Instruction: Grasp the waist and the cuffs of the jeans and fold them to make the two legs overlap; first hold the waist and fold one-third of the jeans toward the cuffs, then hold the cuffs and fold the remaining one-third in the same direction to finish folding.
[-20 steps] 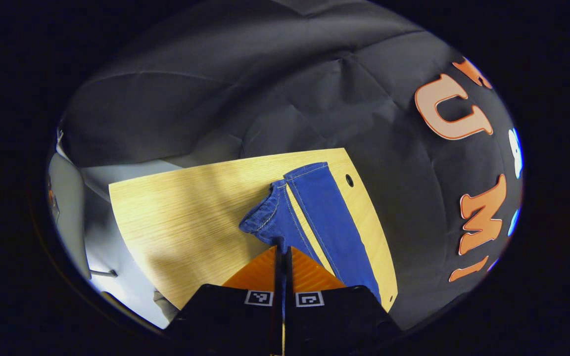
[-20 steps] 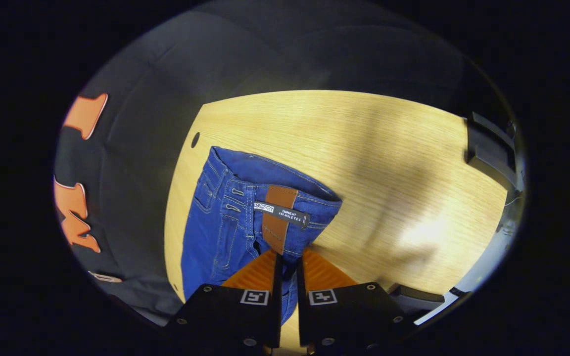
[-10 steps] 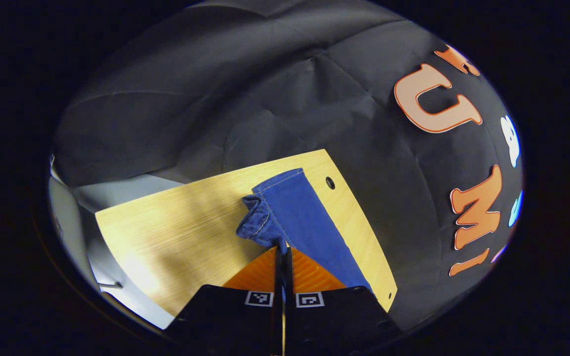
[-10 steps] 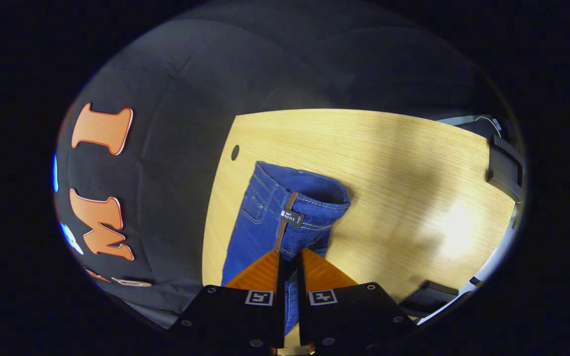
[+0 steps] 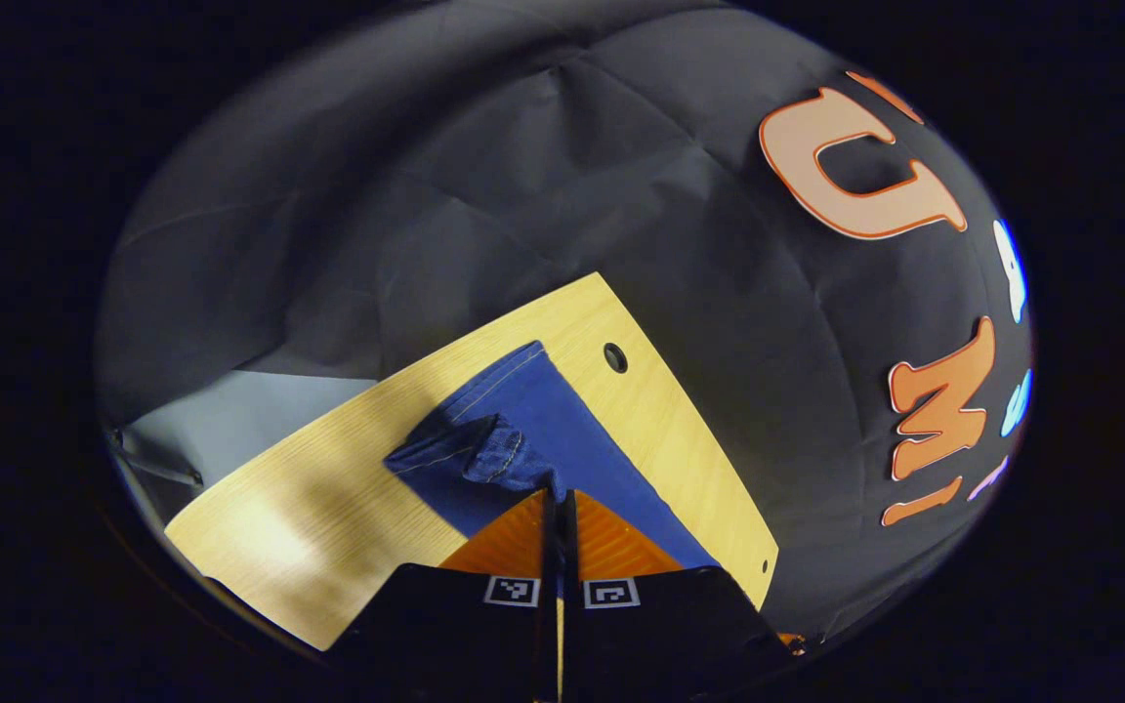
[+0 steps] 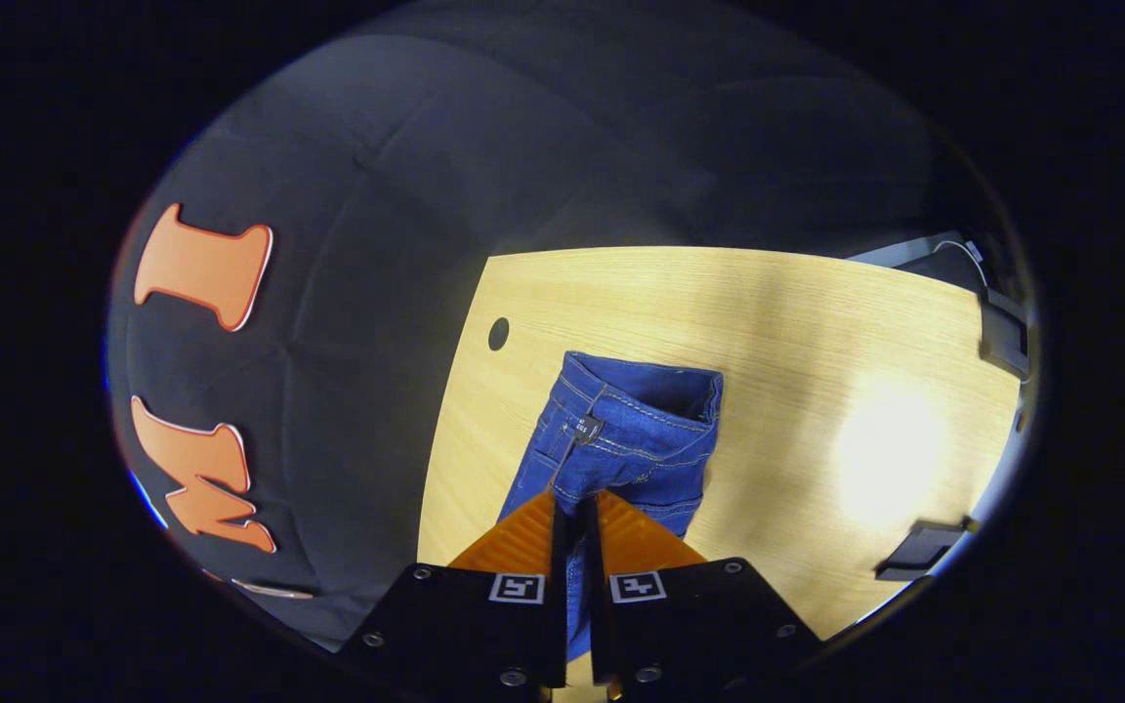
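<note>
Pinching bunched blue jeans (image 6: 621, 439), left gripper (image 5: 558, 500) grips a cuff, right gripper (image 6: 575, 503) the waist.

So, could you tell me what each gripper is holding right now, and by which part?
Both hold the jeans: the left gripper is shut on a leg's cuff, the right gripper on the waist.

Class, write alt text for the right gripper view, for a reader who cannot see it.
The right gripper is shut on the waist end of blue jeans, lifting it above a light wooden table. The jeans hang bunched from the fingers, the open waistband facing away. A round hole sits near the table's edge by the black cloth wall.
</note>
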Demonstrator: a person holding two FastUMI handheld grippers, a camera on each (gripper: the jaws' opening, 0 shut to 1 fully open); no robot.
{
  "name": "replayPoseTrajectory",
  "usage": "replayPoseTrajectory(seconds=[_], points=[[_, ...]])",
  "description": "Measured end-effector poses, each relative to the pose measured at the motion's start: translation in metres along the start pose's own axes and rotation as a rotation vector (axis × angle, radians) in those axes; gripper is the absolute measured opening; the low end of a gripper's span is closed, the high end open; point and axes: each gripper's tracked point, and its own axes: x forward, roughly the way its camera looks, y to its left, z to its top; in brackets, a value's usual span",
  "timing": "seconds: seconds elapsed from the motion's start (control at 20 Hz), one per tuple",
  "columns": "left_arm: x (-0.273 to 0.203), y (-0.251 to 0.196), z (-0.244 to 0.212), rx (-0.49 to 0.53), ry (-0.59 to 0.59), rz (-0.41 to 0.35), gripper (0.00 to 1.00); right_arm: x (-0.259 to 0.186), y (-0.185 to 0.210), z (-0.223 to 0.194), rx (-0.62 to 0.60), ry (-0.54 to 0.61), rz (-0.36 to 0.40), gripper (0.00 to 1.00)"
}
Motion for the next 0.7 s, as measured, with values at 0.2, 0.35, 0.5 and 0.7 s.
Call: replayPoseTrajectory(seconds=[0.2,0.35,0.5,0.7], points=[[0.041,-0.006,0.010,0.027,0.065,0.014,0.02,0.016,0.014,0.004,-0.022,0.000,-0.061,0.10],[0.067,-0.009,0.019,0.060,0.082,0.046,0.02,0.047,0.029,0.006,-0.036,0.026,-0.075,0.10],[0.093,-0.008,0.022,0.088,0.106,0.110,0.02,0.082,0.038,0.005,-0.049,0.073,-0.100,0.10],[0.120,-0.003,0.026,0.118,0.143,0.197,0.02,0.122,0.040,0.002,-0.044,0.134,-0.146,0.10]])
